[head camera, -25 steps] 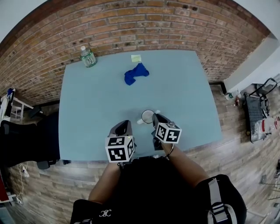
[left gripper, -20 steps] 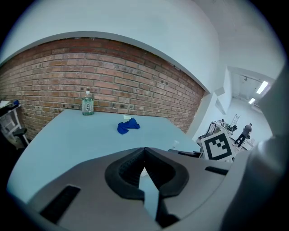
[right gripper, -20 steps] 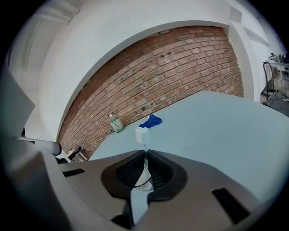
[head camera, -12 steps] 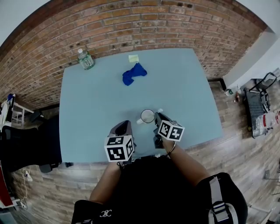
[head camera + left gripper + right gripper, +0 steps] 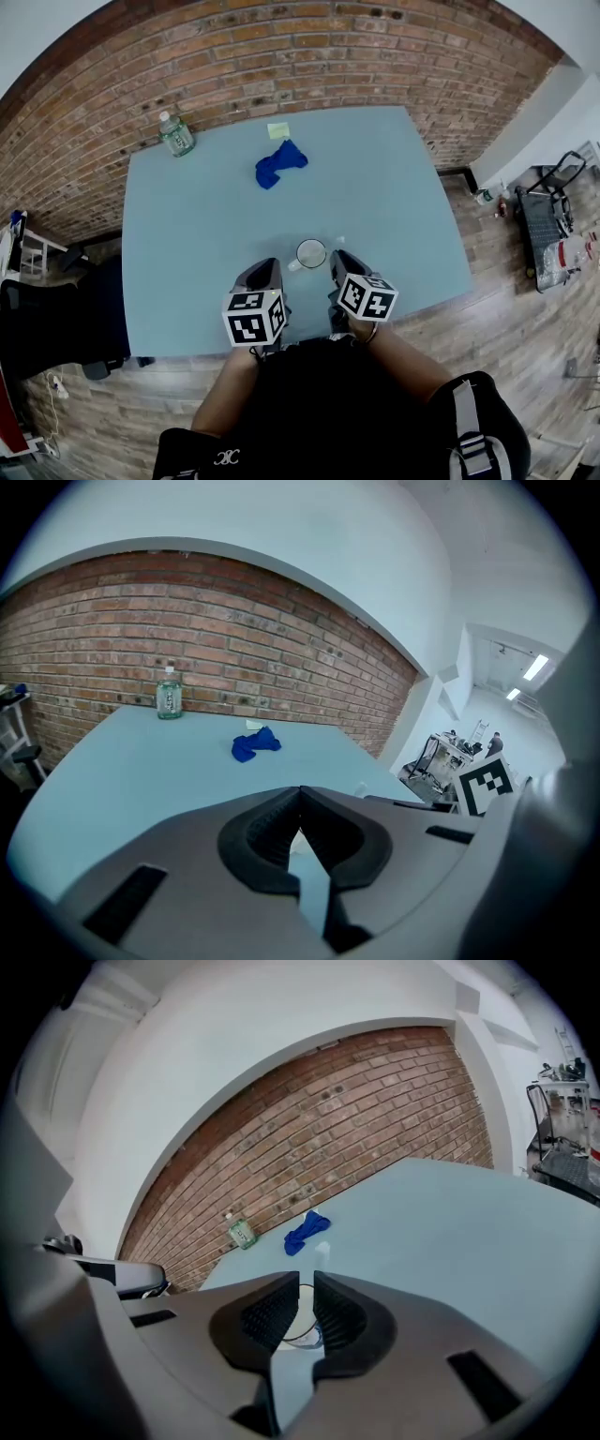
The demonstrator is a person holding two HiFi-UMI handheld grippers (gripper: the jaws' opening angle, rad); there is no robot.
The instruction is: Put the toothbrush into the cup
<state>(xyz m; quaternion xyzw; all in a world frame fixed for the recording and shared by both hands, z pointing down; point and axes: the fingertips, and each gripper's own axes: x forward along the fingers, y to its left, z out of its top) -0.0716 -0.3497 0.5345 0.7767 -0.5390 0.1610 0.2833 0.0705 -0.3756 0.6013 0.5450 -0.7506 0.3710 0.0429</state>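
— What is the left gripper (image 5: 300,799) doing?
— It is hovering over the table's (image 5: 187,244) 6 o'clock edge, jaws pressed together on nothing.
— And the toothbrush (image 5: 342,240)?
— The right gripper (image 5: 307,1283) is pinching it, and its white tip is poking out at the cup's (image 5: 310,253) 2 o'clock, outside the rim.

**Mostly out of sight**

Grey jaws are covering most of the round white cup (image 5: 300,1314) in the right gripper view. In the head view, the right gripper (image 5: 337,256) is hiding all but the tip of the slim white toothbrush (image 5: 340,240).
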